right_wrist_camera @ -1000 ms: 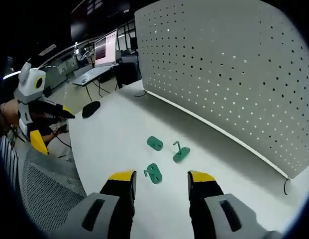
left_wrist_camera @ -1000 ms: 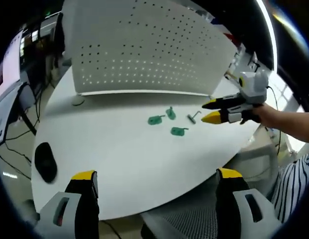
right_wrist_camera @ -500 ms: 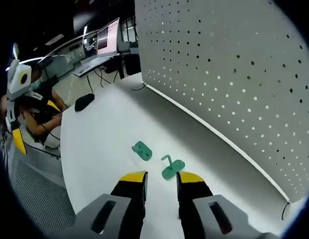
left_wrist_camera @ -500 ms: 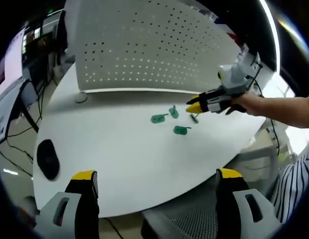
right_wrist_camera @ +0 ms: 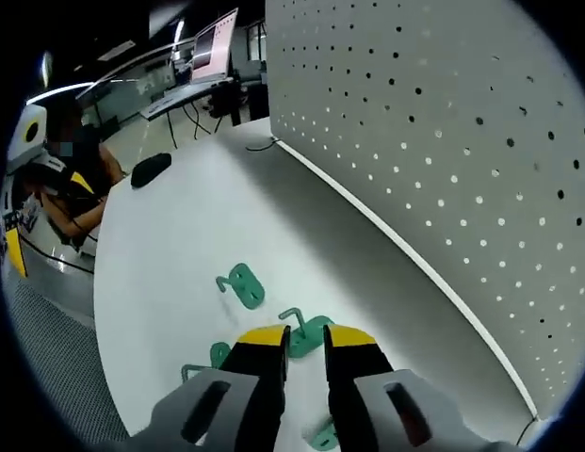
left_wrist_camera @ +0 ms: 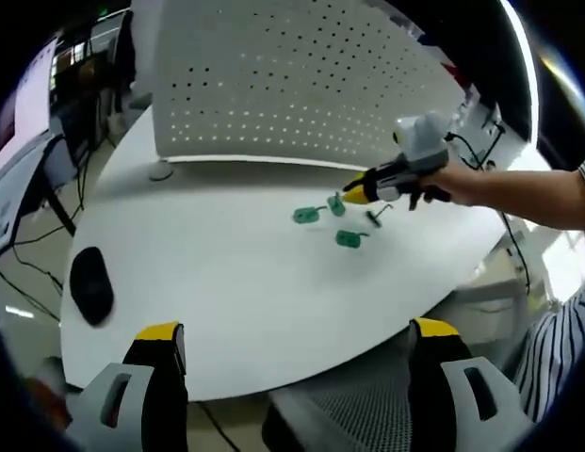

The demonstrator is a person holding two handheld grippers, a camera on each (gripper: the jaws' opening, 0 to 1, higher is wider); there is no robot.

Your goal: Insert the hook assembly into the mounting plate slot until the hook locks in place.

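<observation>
Several small green mounting plates lie on the round white table (left_wrist_camera: pixel 226 292). In the right gripper view one plate with a grey hook (right_wrist_camera: pixel 311 326) lies right at the tips of my right gripper (right_wrist_camera: pixel 307 341), whose jaws stand a narrow gap apart. Another hooked plate (right_wrist_camera: pixel 240 285) lies to its left, and a third (right_wrist_camera: pixel 209 358) sits nearer. The left gripper view shows the plates (left_wrist_camera: pixel 306 215) (left_wrist_camera: pixel 350 239), a loose grey hook (left_wrist_camera: pixel 375 217) and the right gripper (left_wrist_camera: pixel 356 194), held by a hand, low over the plate (left_wrist_camera: pixel 336 204). My left gripper (left_wrist_camera: pixel 297 353) hangs open beyond the table's near edge.
A tall white perforated panel (left_wrist_camera: pixel 292 85) (right_wrist_camera: pixel 443 141) stands along the table's far side. A black mouse (left_wrist_camera: pixel 91 285) (right_wrist_camera: pixel 151 168) lies near the table's left edge. A mesh chair (left_wrist_camera: pixel 367 414) is under the near edge. Desks with monitors (right_wrist_camera: pixel 215 42) stand beyond.
My right gripper has moved forward and down onto the hooked plate, and its jaws have narrowed from wide apart to a small gap. The left gripper has stayed open in place.
</observation>
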